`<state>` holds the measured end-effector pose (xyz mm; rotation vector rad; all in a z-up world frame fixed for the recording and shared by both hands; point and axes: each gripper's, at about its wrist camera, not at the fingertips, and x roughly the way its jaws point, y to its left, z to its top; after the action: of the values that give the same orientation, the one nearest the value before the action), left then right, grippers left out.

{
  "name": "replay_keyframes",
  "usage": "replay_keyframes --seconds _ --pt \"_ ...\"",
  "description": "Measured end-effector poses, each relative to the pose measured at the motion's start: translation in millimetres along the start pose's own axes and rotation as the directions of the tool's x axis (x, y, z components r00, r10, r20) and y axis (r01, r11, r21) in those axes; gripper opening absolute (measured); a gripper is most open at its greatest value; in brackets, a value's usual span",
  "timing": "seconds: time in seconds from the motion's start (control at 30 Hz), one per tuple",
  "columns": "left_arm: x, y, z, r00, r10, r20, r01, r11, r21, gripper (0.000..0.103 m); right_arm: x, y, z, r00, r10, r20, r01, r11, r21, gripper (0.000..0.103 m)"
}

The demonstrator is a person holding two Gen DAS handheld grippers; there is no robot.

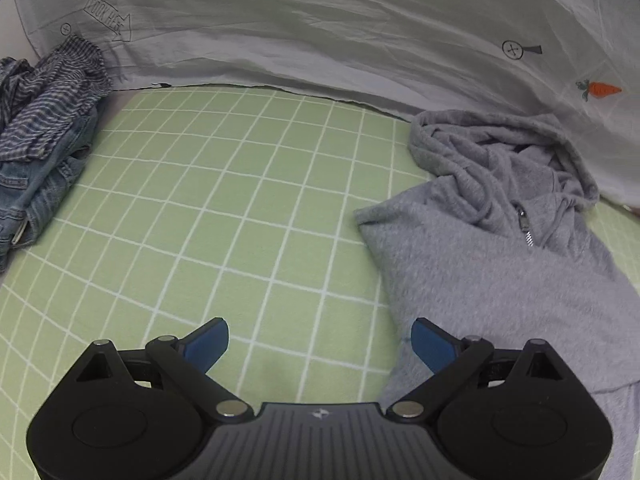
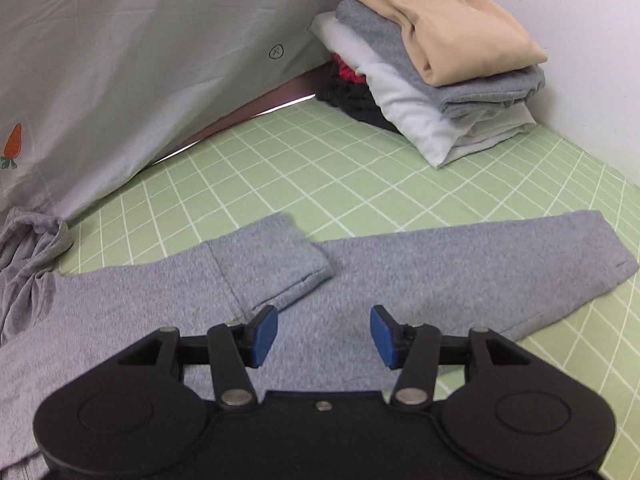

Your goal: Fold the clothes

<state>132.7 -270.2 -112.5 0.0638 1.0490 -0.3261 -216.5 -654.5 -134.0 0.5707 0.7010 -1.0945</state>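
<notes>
Where sheet (image 1: 280, 32) hangs, "LOOK HERE" arrow (image 1: 109, 19)

our left gripper (image 1: 320, 344) sits low in its frame, jaws spread wide; our right gripper (image 2: 324, 334) likewise, jaws apart, holding nothing.

A bed (image 1: 248, 184) covered in a green sheet with a white grid carries a grey zip hoodie (image 1: 500, 264) spread flat, a crumpled heap of jeans and striped cloth (image 1: 44, 136) at one side, and a stack of folded clothes (image 2: 436, 64) in the corner.
</notes>
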Motion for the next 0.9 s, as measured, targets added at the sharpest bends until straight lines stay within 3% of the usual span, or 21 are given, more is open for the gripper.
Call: replay_keyframes --seconds 0.13,0.33,0.43,0.47,0.63,0.73,0.83,0.9 --pt "21.9 -3.5 22.4 0.996 -0.089 -0.007 0.089 0.993 -0.076 0.091 12.9 6.8 -0.4 1.0 0.006 -0.024 -0.006 1.0 0.031 0.06" --pt "47.5 -14.8 37.6 0.995 -0.102 -0.017 0.101 0.994 -0.048 0.065 31.9 10.1 8.3 0.998 0.039 -0.047 -0.035 0.994 0.099 0.07" --pt "56.5 -15.0 40.8 0.992 -0.123 -0.019 0.122 0.991 -0.054 0.037 39.0 11.8 11.9 0.998 0.037 -0.043 -0.033 0.994 0.107 0.072" --pt "57.9 -15.1 41.7 0.992 -0.126 -0.01 0.125 0.991 -0.054 0.011 41.3 12.5 13.0 0.998 0.036 -0.042 -0.031 0.994 0.108 0.072" --pt "63.3 -17.3 52.0 0.995 -0.091 0.031 0.091 0.996 -0.003 0.008 51.1 14.4 20.1 0.999 0.029 -0.036 -0.025 0.994 0.107 0.073" --pt "66.3 -14.4 56.0 0.995 -0.094 0.027 0.094 0.995 -0.021 0.008 56.9 15.5 24.4 0.999 0.025 -0.032 -0.021 0.994 0.106 0.072" --pt "62.8 -16.9 55.8 0.997 -0.075 0.025 0.075 0.997 -0.005 0.014 57.2 19.3 26.8 0.999 0.024 -0.031 -0.022 0.997 0.067 0.053" --pt "55.6 -17.3 53.9 0.998 -0.044 0.037 0.044 0.999 0.011 0.025 53.7 22.0 27.6 0.999 0.024 -0.021 -0.023 0.999 0.023 0.027"
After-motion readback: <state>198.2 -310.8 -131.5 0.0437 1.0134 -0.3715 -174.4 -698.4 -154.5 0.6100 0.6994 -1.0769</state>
